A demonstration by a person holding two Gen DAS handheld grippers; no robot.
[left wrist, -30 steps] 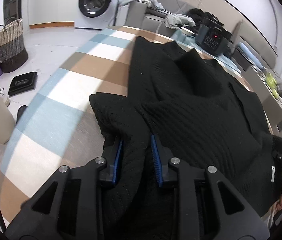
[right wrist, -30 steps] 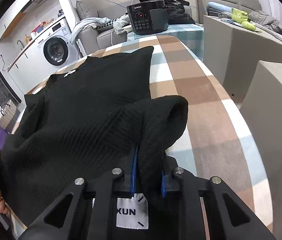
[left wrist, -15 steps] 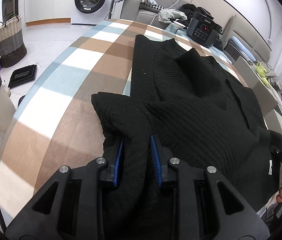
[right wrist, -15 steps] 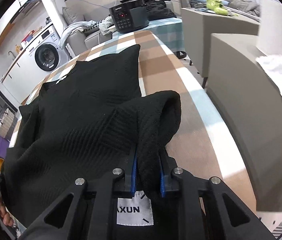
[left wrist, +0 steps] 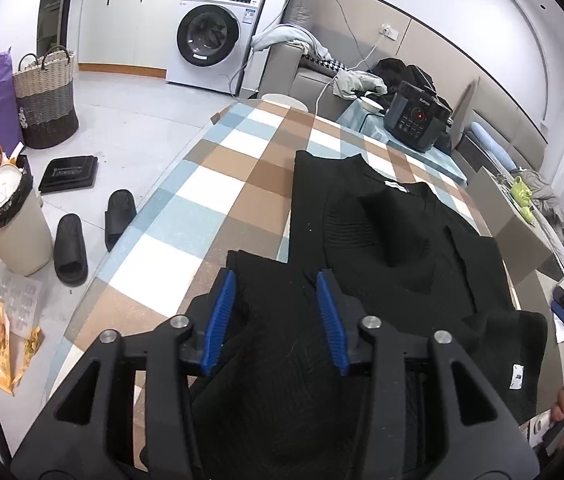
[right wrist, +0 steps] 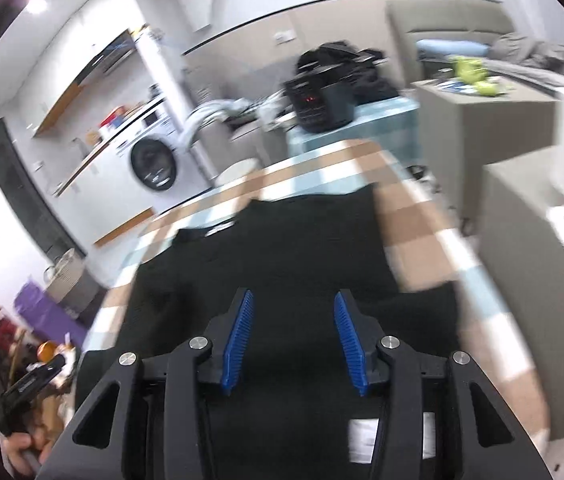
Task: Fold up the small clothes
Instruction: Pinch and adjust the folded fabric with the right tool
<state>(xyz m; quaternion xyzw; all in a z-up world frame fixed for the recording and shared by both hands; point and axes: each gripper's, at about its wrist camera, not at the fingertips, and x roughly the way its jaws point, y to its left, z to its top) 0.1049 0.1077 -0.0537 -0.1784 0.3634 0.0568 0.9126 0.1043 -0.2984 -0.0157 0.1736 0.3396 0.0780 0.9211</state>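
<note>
We've got both tongs spread wide with nothing pinched in either. The black sweater lies on the checked tabletop, its collar at the far end. The left tongs hang over its near left corner, where a folded flap sits right under and between the blue pads. The right tongs hover above the sweater's near right part, fabric showing below the gap; that view is blurry, so we can't tell if the pads touch cloth.
</note>
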